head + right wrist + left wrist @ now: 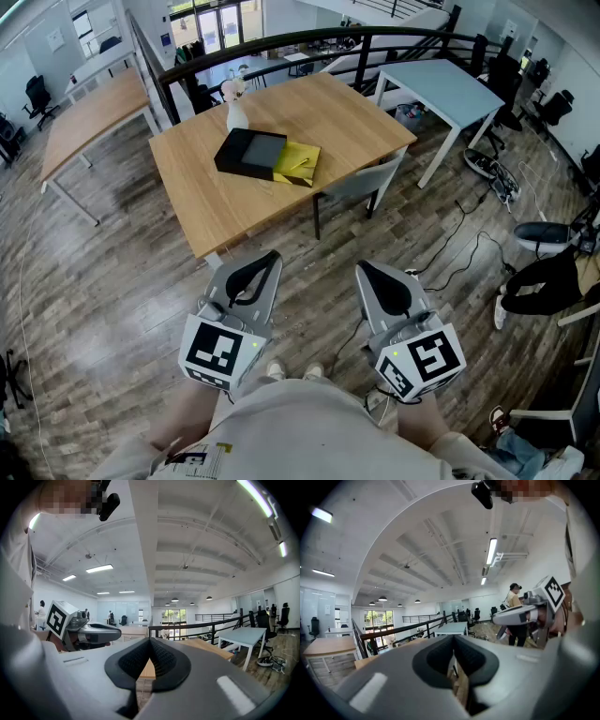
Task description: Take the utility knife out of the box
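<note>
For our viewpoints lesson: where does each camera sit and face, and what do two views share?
Head view: on the head, steeply down at table, black box; left gripper, right gripper, torso show.
Left gripper view: on left gripper, roughly level along its shut jaws; right gripper shows.
Right gripper view: on right gripper, likewise; left gripper shows.
Shared: both gripper views show the railing.

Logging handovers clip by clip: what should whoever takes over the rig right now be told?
Left hand-held gripper: shut, empty, held close to the body, short of the table.
Right hand-held gripper: shut, empty, alongside the left one.
Things: black box lies on the wooden table, with a yellow item against its right side. The utility knife cannot be made out.
Done: nothing touched.
Left: step up to the table, find the knife in the box and lift it out.
</note>
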`<state>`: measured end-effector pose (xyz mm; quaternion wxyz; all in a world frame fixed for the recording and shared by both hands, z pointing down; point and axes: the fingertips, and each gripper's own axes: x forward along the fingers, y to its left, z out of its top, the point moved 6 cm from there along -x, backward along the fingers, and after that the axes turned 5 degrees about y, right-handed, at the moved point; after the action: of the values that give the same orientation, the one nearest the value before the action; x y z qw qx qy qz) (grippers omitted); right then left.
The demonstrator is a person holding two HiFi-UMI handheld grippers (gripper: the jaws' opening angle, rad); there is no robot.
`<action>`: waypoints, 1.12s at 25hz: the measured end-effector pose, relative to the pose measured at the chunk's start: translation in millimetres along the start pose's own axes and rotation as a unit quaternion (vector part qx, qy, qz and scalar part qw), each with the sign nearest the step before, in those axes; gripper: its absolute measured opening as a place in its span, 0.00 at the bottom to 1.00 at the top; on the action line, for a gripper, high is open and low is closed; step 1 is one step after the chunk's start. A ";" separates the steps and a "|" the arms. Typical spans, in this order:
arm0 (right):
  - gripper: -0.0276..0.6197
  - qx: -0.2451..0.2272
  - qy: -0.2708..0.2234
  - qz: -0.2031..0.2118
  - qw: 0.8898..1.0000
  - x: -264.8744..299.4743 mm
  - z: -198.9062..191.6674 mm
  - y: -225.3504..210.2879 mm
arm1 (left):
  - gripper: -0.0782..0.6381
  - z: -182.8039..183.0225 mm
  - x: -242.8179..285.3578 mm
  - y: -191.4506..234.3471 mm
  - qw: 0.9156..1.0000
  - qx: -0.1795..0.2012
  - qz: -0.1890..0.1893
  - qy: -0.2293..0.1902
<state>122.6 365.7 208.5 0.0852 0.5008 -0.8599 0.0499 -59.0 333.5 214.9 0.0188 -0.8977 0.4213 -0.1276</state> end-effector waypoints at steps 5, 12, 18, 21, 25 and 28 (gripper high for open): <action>0.05 0.000 -0.001 0.000 1.000 -6.4 -4.4 -5.2 | 0.11 3.8 0.1 -11.1 1.000 0.008 0.005 -0.004; 0.04 0.020 -0.011 -0.006 1.000 -16.9 -7.8 -17.0 | 0.11 3.2 3.9 -26.0 1.000 -0.002 -0.002 0.001; 0.05 0.027 -0.011 -0.002 1.000 -24.2 -15.1 -30.5 | 0.11 4.7 9.9 -36.7 1.000 -0.002 0.006 0.000; 0.05 0.023 -0.005 0.001 1.000 -25.6 -20.2 -37.6 | 0.11 5.6 12.9 -39.4 1.000 -0.005 0.019 -0.012; 0.05 0.021 0.005 -0.002 1.000 -27.8 -29.4 -53.2 | 0.11 2.2 22.5 -46.1 1.000 -0.006 0.026 -0.005; 0.05 0.027 0.011 -0.005 1.000 -30.9 -37.1 -67.6 | 0.11 1.9 29.8 -54.5 1.000 0.002 0.025 -0.003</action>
<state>199.9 365.0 238.9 0.0814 0.5070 -0.8545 0.0780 0.7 345.8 227.1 0.0249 -0.8870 0.4437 -0.1251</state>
